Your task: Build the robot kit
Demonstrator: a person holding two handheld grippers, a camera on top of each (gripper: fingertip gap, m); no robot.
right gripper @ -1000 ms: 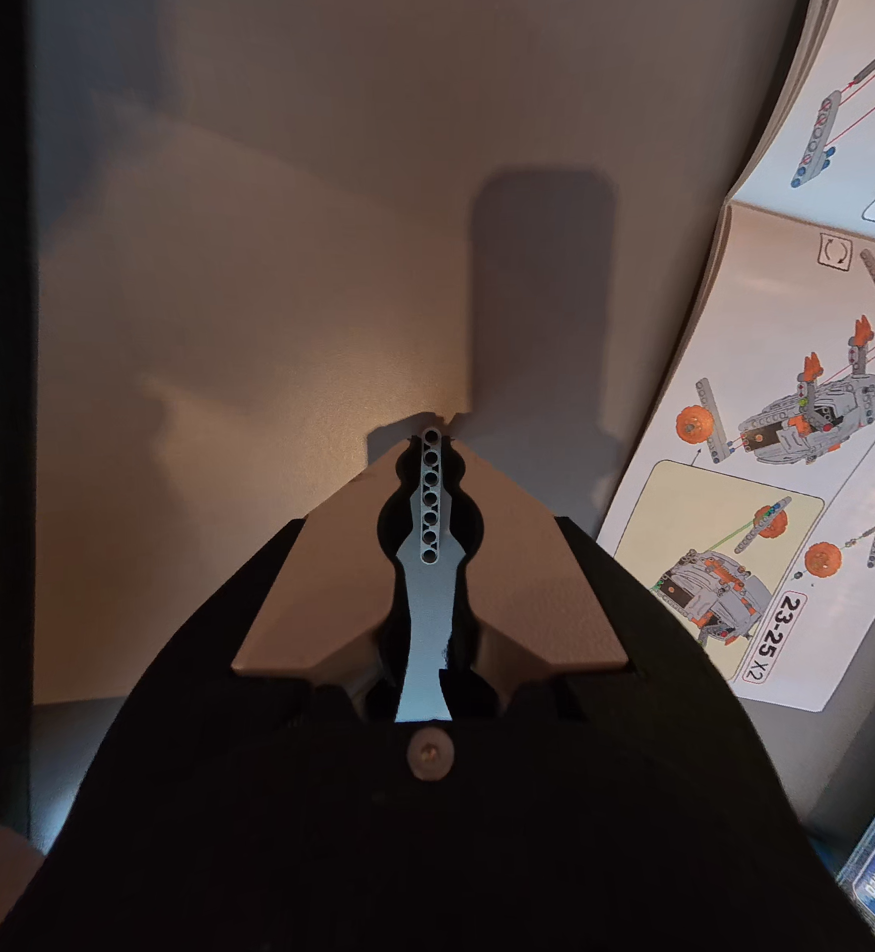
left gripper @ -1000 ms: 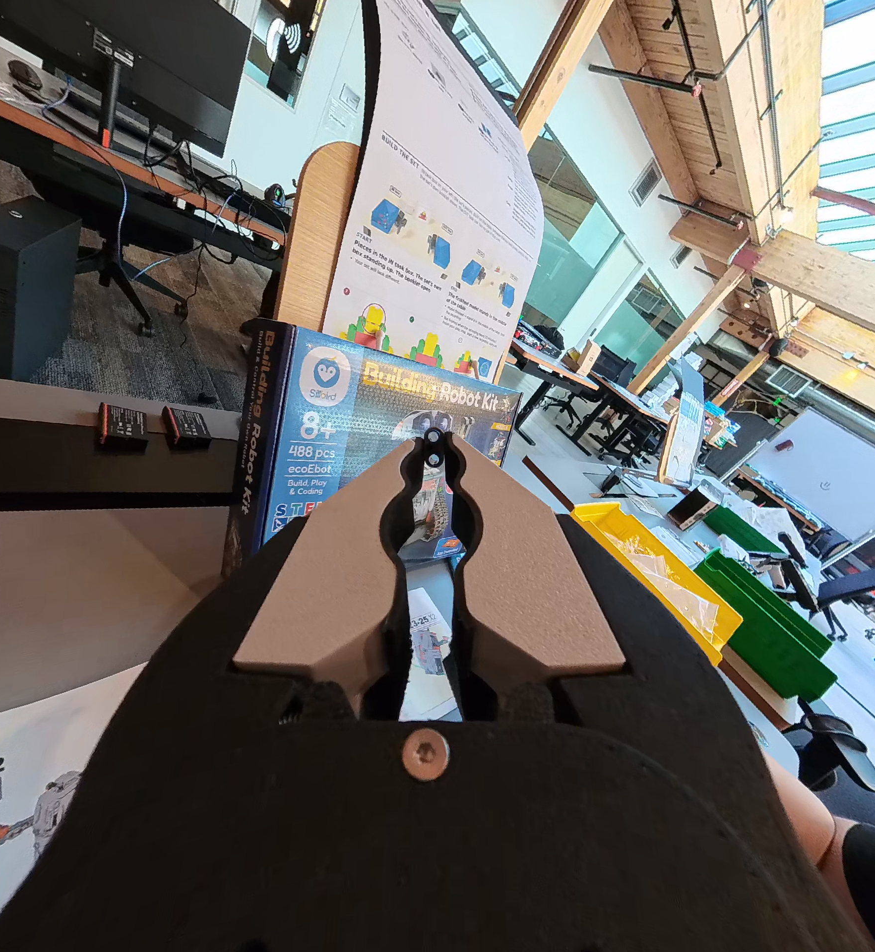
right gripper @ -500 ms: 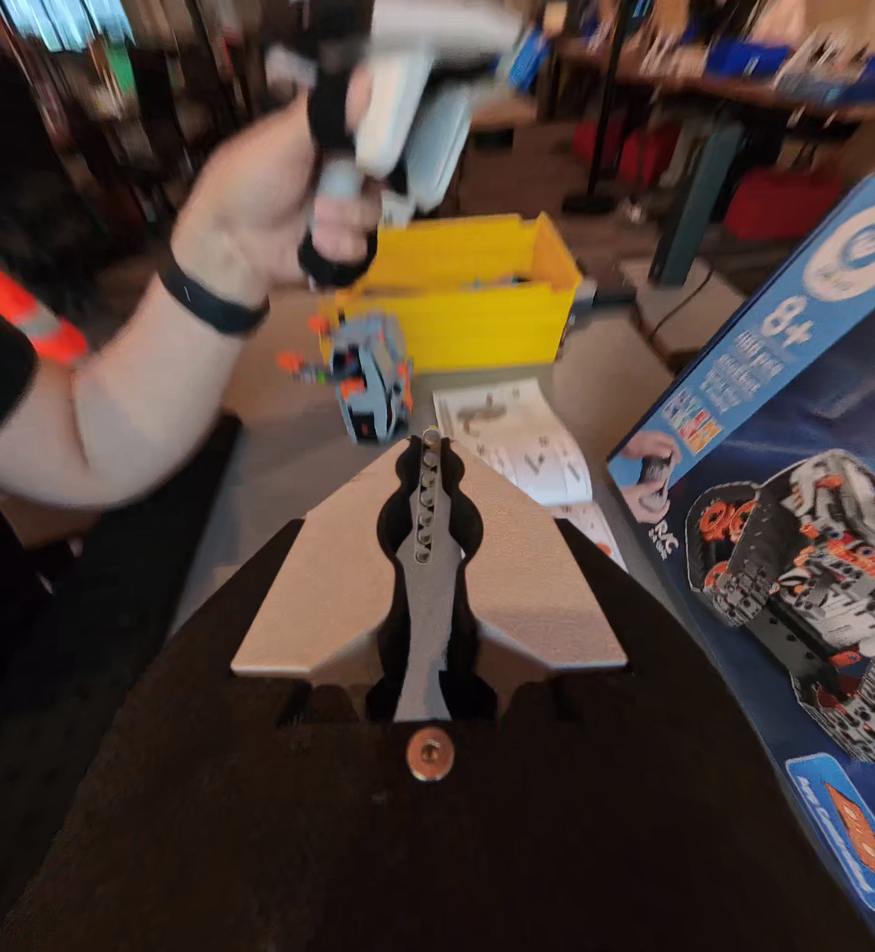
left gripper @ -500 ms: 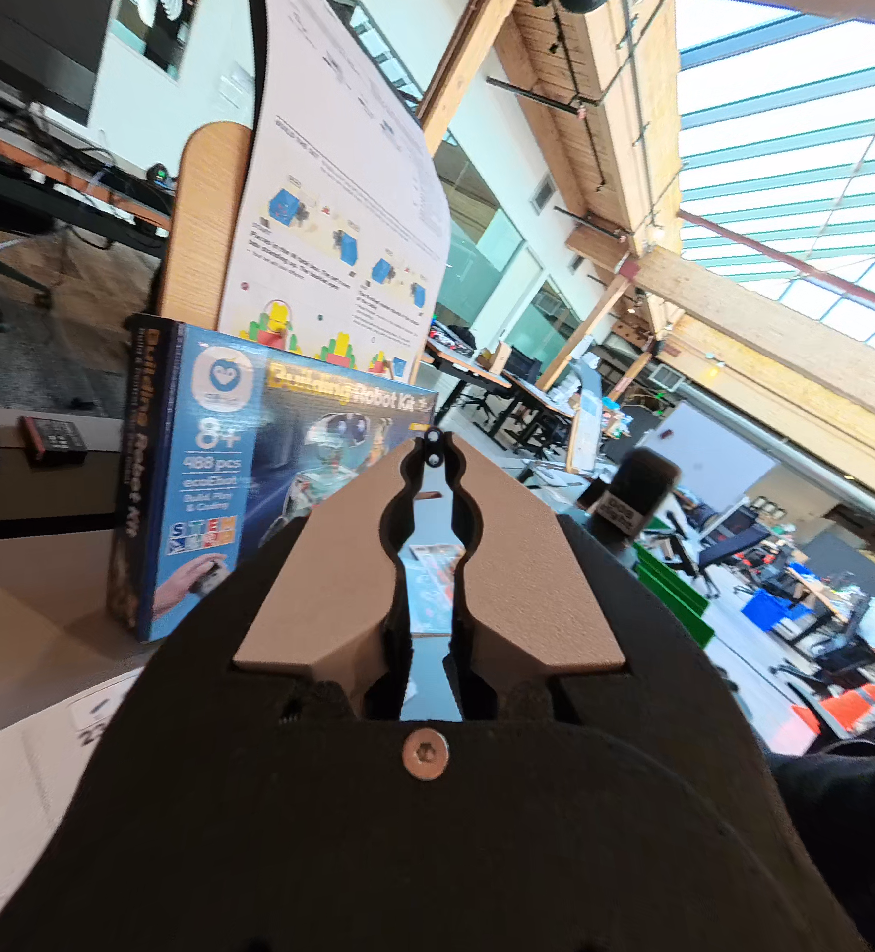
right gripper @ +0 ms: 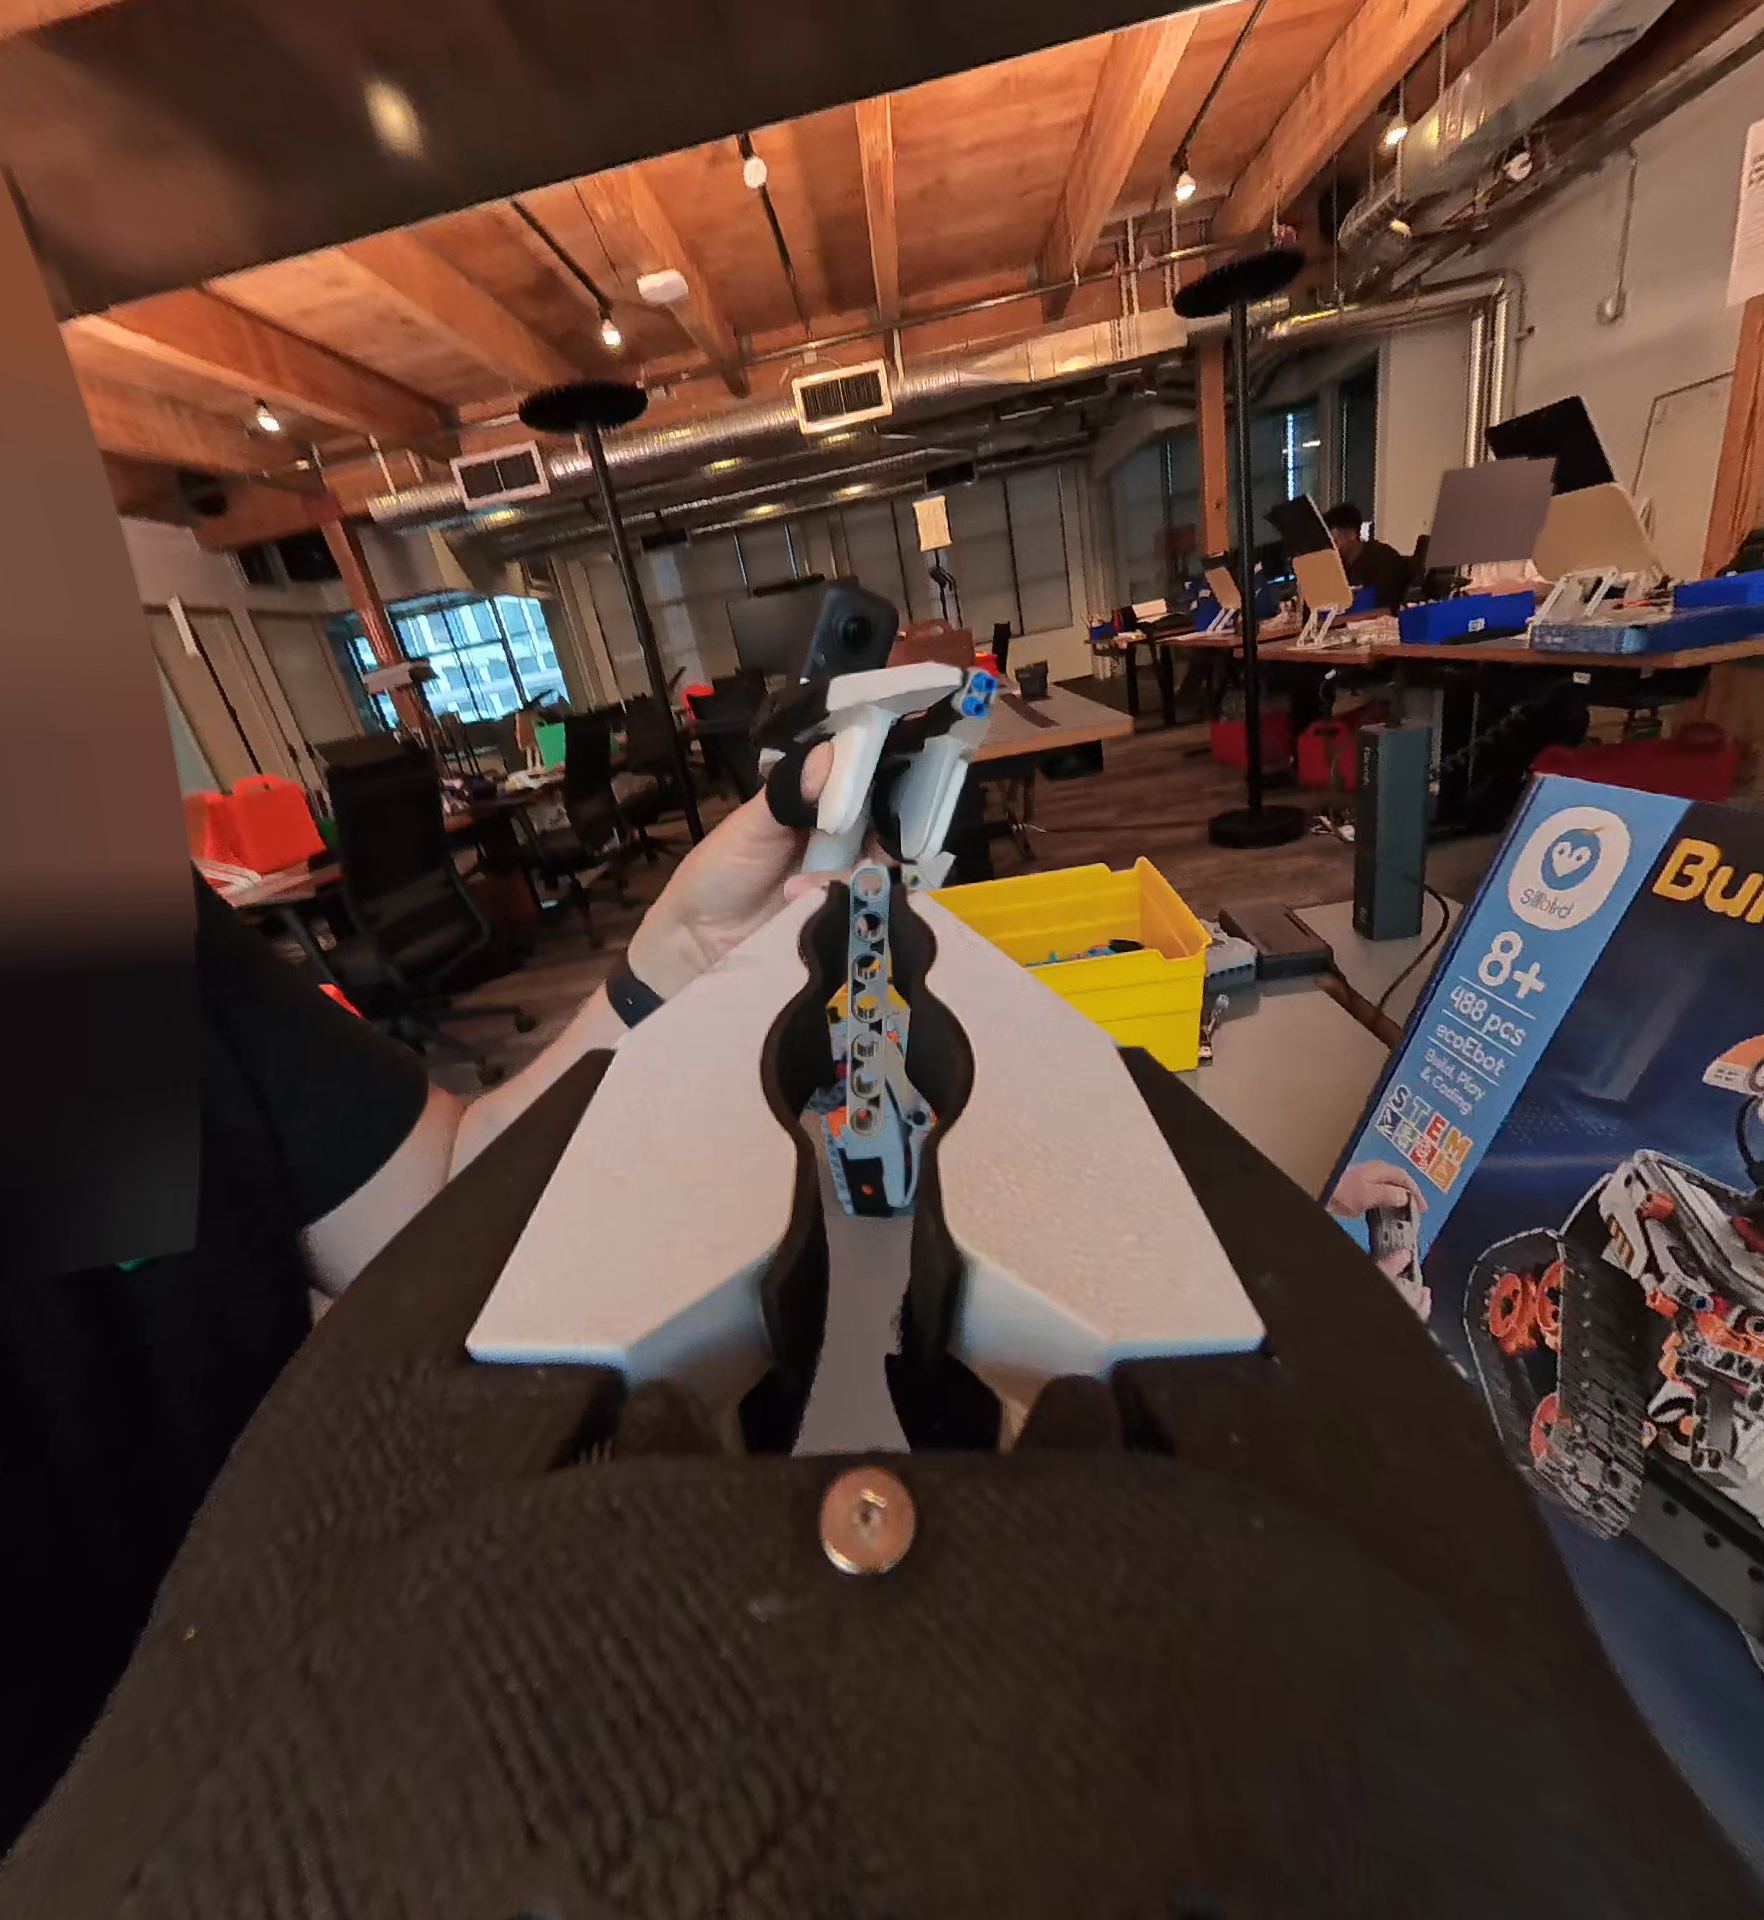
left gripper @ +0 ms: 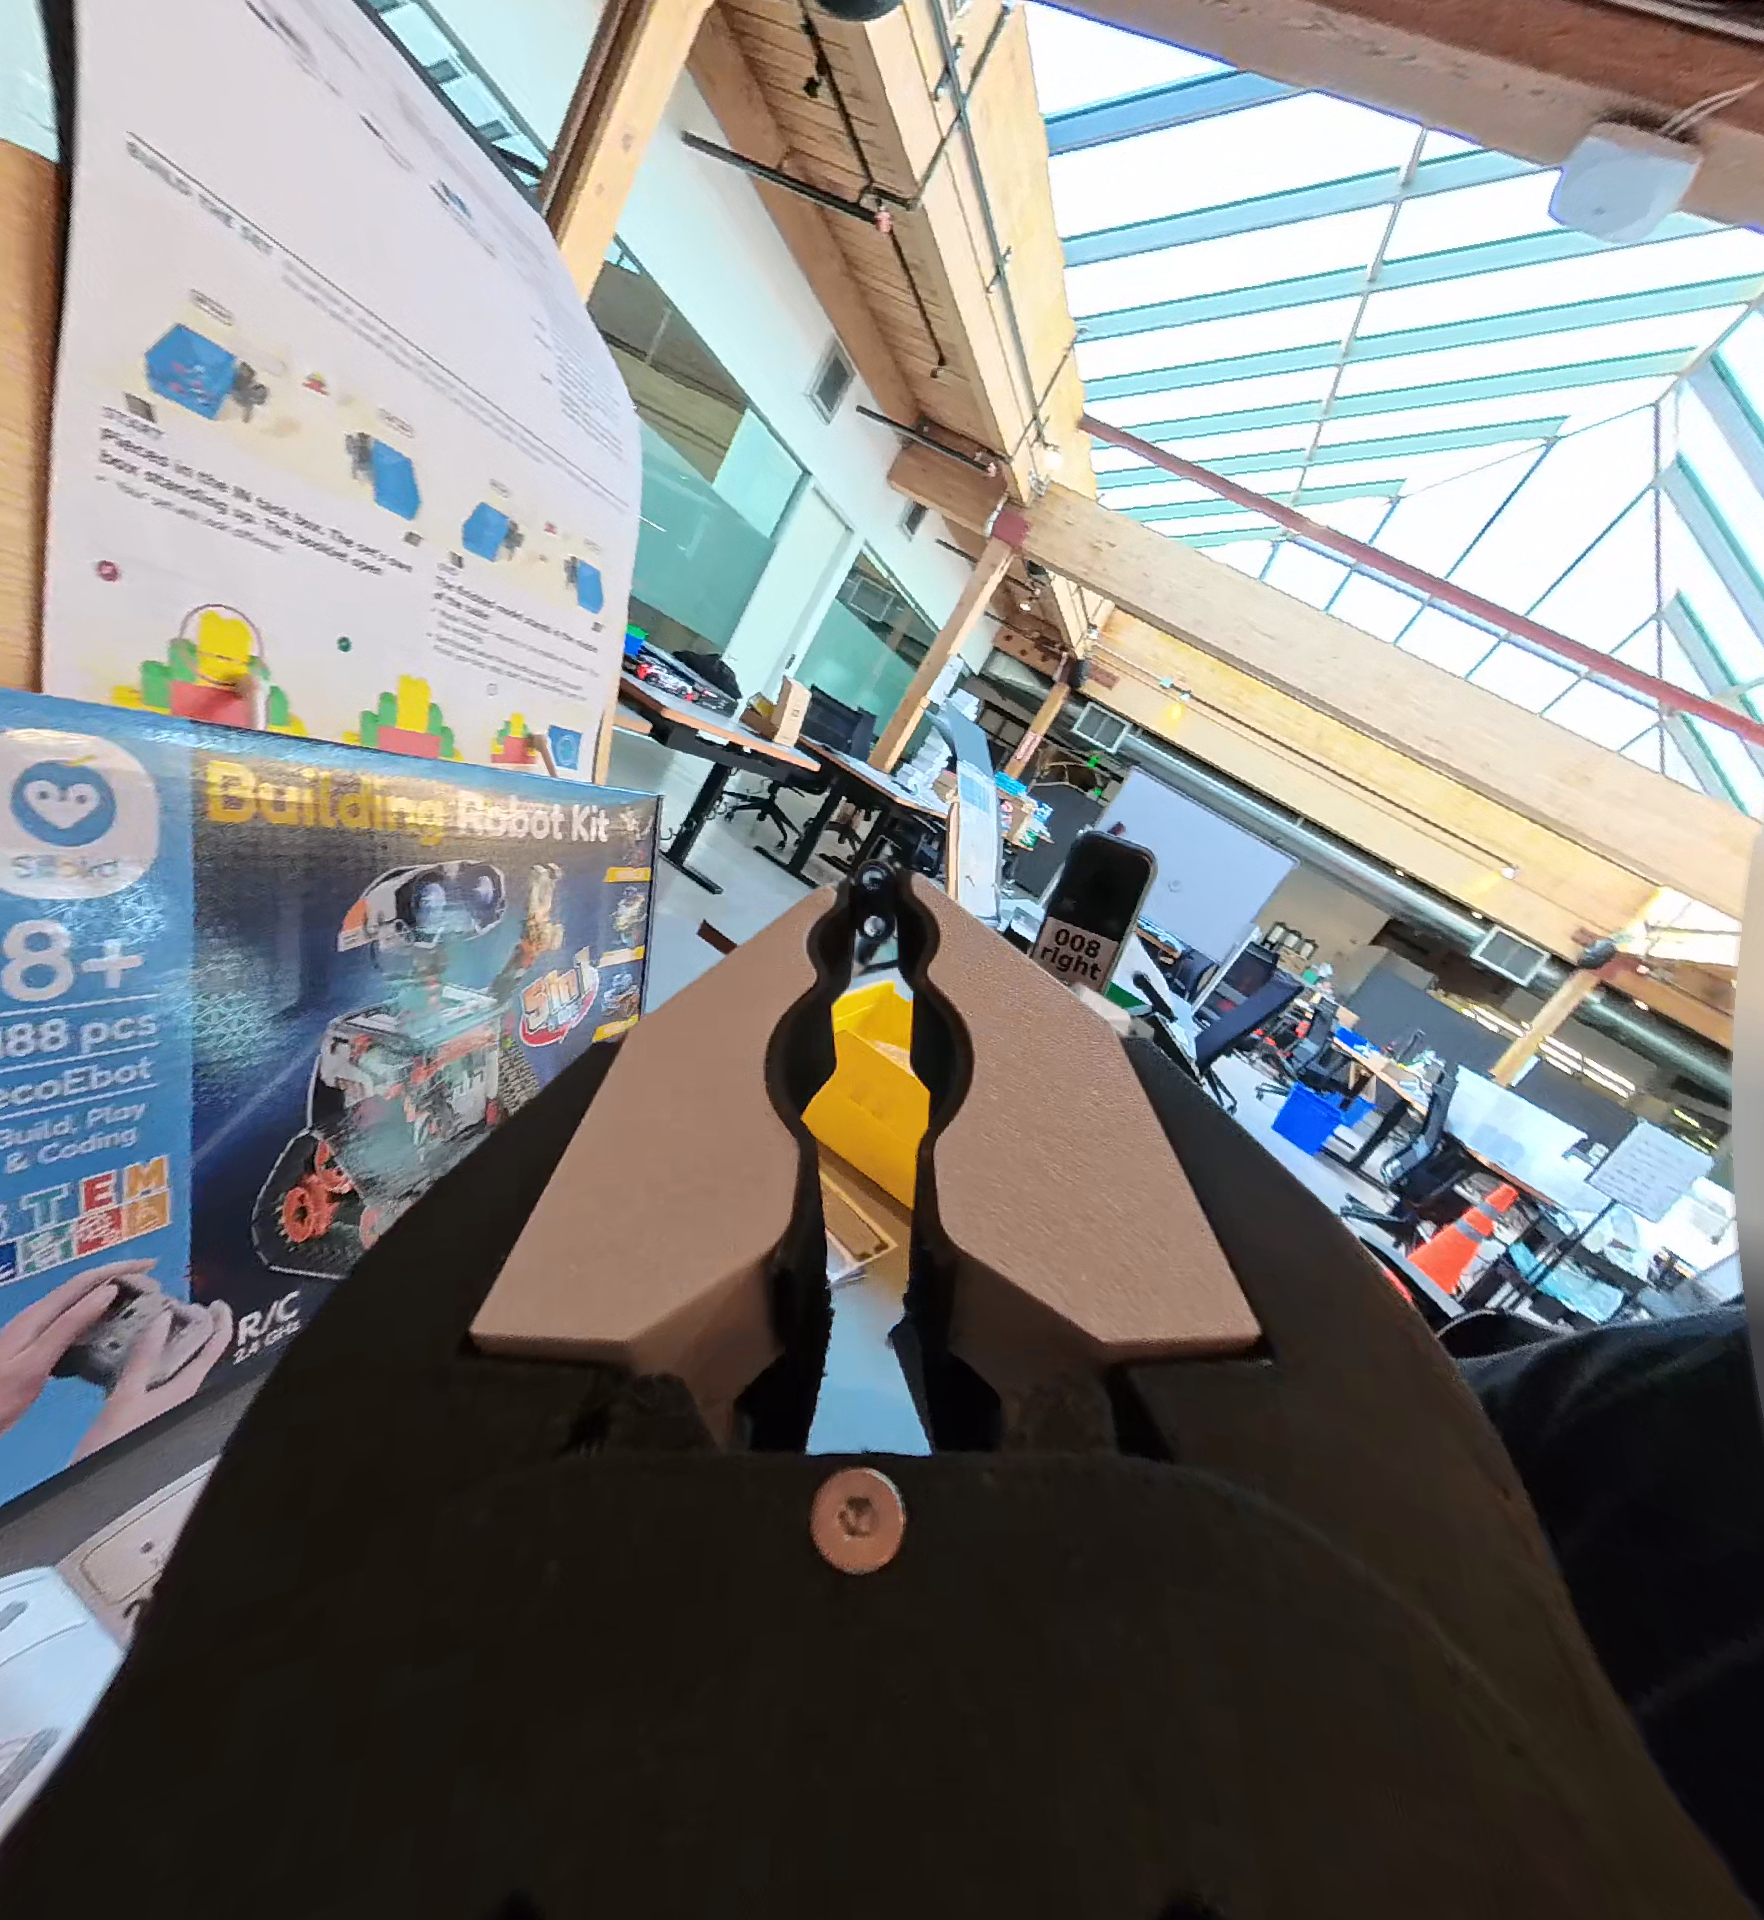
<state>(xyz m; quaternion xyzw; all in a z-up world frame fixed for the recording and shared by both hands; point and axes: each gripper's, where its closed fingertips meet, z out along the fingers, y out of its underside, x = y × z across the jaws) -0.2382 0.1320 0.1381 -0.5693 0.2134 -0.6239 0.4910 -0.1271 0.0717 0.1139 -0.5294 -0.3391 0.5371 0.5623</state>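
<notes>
**Both jaws loaded, held up off the tabletop**

The left gripper has its jaws drawn almost together, pinching a small black pin-like piece at the very tips. The piece is too small to name more exactly. The grip looks shallow, since only the fingertips bear on it.

The right gripper is clamped on a grey perforated beam. The beam runs lengthwise along the slot between the fingers, and its top hole stands just clear of the tips. That hold looks steadier, as the beam is gripped along much of its length.

Seen through the right jaws, a part-built grey and orange model stands on the tabletop. Beyond it, a yellow bin sits toward the far edge.

A blue robot kit box stands upright along the tabletop's right side. In the left wrist view, an instruction sheet rises behind the box.

The person's left hand holds its tool raised, near the beam's tip and above the bin.
</notes>
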